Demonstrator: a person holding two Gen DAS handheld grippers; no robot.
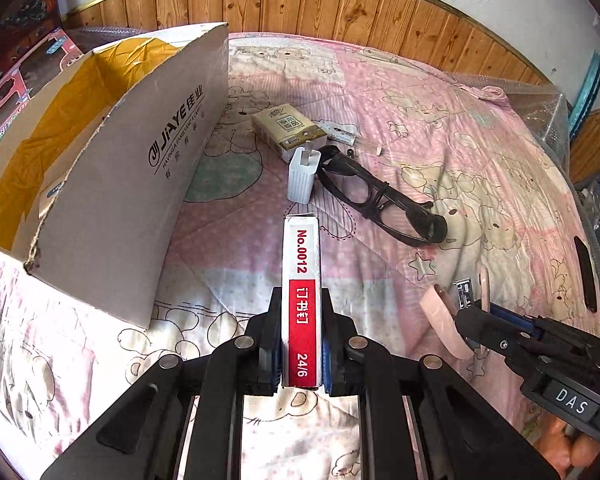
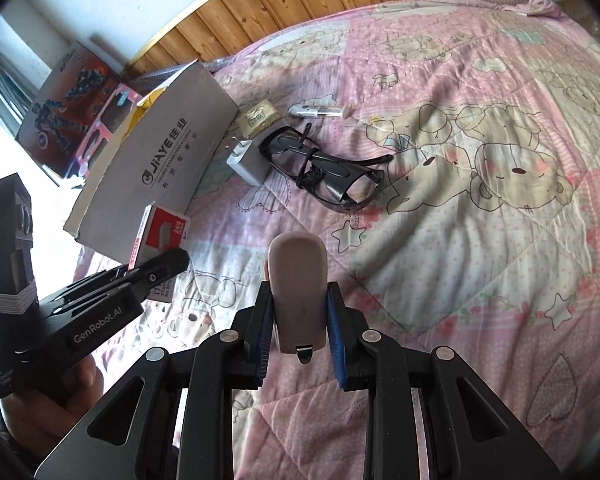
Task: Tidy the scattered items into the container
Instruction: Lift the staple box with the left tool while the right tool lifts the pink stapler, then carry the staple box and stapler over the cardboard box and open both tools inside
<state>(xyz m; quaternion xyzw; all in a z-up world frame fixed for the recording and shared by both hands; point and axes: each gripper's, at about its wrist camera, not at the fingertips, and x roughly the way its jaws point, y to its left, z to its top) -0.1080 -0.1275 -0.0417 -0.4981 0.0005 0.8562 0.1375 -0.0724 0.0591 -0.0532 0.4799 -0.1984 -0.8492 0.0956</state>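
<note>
Here, the cardboard box stands open just left of my left gripper, clamped on a staple box pointing lengthwise forward, while my farther right gripper pinches a pink nail clipper.

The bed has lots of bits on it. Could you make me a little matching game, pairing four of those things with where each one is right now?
Things:
1. staple box
2. pink nail clipper
3. black glasses
4. white charger plug

Places:
A. lying on the quilt, right of the plug
B. clamped in the left gripper
C. lying on the quilt, between the cardboard box and the glasses
D. clamped in the right gripper

Pairs: 1-B, 2-D, 3-A, 4-C
</note>
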